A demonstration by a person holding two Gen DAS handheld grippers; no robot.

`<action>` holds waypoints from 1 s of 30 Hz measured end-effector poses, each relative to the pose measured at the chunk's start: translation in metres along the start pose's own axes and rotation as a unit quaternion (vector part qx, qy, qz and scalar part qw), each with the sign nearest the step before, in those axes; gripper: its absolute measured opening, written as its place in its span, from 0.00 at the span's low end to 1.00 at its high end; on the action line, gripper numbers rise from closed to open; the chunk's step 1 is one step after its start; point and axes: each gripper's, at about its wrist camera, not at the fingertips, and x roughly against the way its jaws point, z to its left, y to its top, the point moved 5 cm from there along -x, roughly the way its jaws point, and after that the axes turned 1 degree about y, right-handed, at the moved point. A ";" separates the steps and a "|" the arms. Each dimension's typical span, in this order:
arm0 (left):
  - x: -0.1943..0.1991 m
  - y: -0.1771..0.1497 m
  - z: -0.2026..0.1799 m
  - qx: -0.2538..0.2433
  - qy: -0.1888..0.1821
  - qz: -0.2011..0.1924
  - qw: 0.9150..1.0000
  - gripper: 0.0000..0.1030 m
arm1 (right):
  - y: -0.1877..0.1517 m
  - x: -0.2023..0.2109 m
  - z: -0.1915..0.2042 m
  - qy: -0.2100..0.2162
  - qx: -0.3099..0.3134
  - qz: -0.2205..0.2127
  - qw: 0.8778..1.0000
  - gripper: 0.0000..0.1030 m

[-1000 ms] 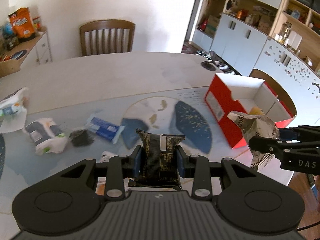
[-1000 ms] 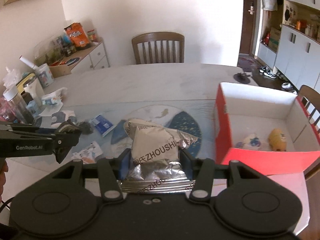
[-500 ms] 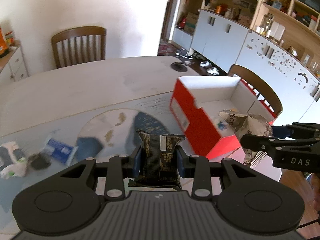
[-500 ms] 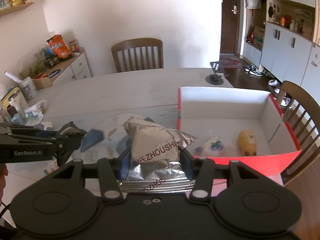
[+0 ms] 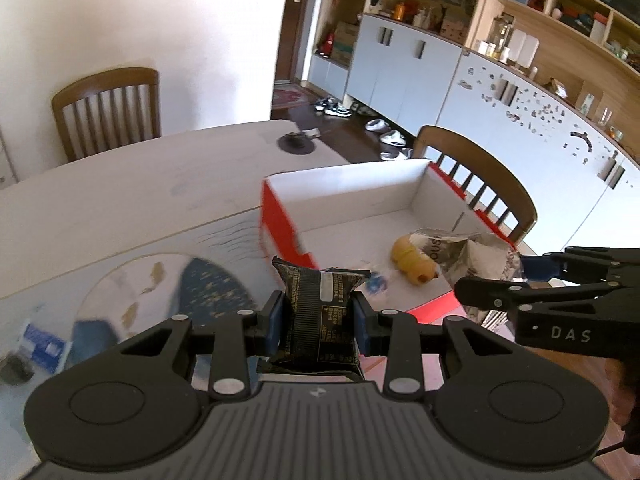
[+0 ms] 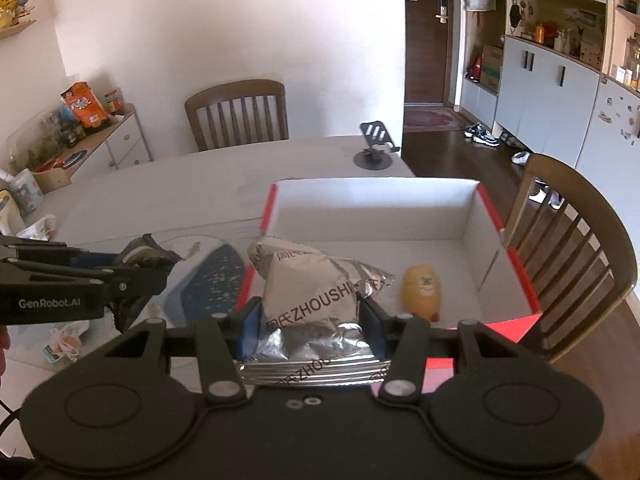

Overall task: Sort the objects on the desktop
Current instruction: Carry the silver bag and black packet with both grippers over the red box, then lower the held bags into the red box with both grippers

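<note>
A: Left gripper [image 5: 318, 322], lower centre of its view: a dark packet [image 5: 320, 316] is pinched upright between the pads.

B: Right gripper [image 6: 310, 320]: a silver pouch [image 6: 310, 294] is clamped, held over the red box's [image 6: 516, 324] near edge. A yellow toy [image 6: 422, 292] is seen inside, right of centre.

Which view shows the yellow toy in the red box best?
The right wrist view: the yellow toy stands unblocked in the red box. In the left wrist view the silver bag partly covers it.
</note>
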 end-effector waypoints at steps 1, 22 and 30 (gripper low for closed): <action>-0.003 0.002 -0.005 -0.002 -0.003 0.000 1.000 0.33 | 0.001 0.000 -0.005 -0.001 0.000 0.000 1.000 0.49; -0.074 0.037 -0.061 -0.042 -0.024 0.022 0.999 0.33 | 0.030 -0.037 -0.077 -0.006 0.016 0.017 1.000 0.49; -0.106 0.047 -0.061 -0.047 -0.042 0.039 0.997 0.33 | 0.053 -0.062 -0.093 0.005 0.020 0.027 0.999 0.49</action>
